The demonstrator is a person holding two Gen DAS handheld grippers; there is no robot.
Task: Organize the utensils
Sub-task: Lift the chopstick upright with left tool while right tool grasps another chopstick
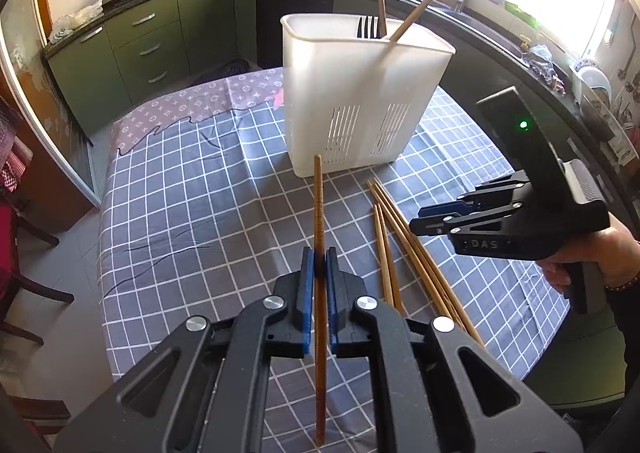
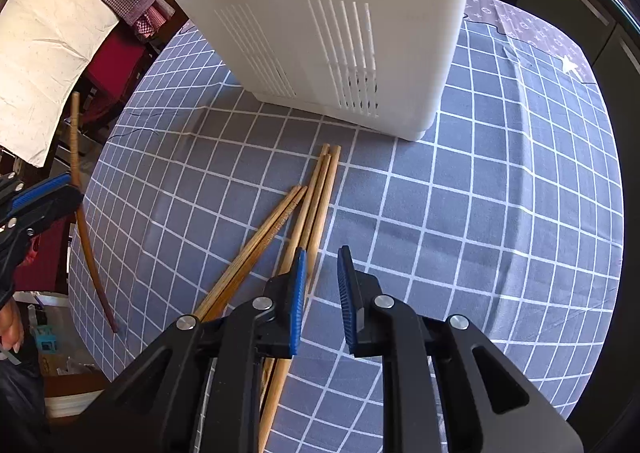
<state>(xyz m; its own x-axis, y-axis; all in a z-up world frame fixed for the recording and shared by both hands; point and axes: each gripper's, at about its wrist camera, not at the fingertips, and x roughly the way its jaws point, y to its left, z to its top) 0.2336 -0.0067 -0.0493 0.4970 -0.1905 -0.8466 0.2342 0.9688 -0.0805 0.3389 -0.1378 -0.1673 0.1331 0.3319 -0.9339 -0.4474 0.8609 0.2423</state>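
My left gripper (image 1: 319,259) is shut on a dark brown chopstick (image 1: 319,205), held above the checked tablecloth and pointing toward the white utensil holder (image 1: 360,93). The same chopstick shows at the left of the right wrist view (image 2: 76,157). The holder stands on the table with a fork (image 1: 368,28) and two wooden sticks (image 1: 420,9) inside. Several light wooden chopsticks (image 1: 404,249) lie on the cloth to the right of my left gripper. My right gripper (image 2: 322,281) is open and empty, hovering just above those chopsticks (image 2: 316,197), near the holder (image 2: 320,25).
The table (image 1: 180,193) wears a grey-blue checked cloth. Green kitchen cabinets (image 1: 140,45) and a dark counter with a wok and rice cooker run behind. Chairs (image 1: 24,293) stand to the left of the table.
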